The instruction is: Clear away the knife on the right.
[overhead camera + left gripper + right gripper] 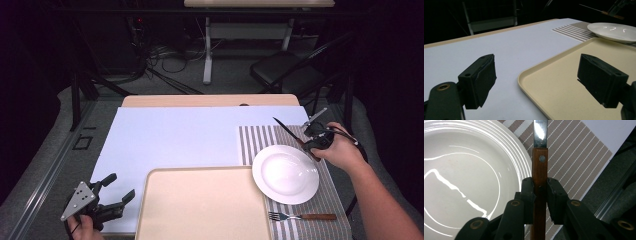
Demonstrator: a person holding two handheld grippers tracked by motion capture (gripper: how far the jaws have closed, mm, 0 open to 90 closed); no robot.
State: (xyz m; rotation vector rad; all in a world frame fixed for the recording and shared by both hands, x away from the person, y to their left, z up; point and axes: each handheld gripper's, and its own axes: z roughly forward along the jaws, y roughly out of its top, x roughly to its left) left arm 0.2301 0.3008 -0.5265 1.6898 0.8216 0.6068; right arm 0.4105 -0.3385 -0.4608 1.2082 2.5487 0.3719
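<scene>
I work a place setting on the white-covered table (pixel 165 135), whose near edge carries the cream tray (pixel 200 205), bare, with the striped placemat (pixel 260 137) at the table's right edge beside it. The white plate (pixel 285 173) sits on the mat, its left rim overlapping the mat's left edge and close to the tray's far right corner; the fork (pixel 300 217) lies across the mat's near end, tines toward the tray. My right gripper (pixel 314 142) hangs above the mat just beyond the plate's far right rim, jaws clenched on the wooden handle of the knife (pixel 540 162), blade pointing away toward the mat's far edge and held off the cloth. My left gripper (pixel 117 189) rests at the table's near left corner, jaws released and wide, nothing between them, the tray's rim just ahead in the left gripper view. To lay the knife well, I judge I should lower it flat onto the bare strip of mat right of the plate, parallel to the mat's right edge, keep the blade clear of the plate's rim, and let go only once the handle rests on cloth.
</scene>
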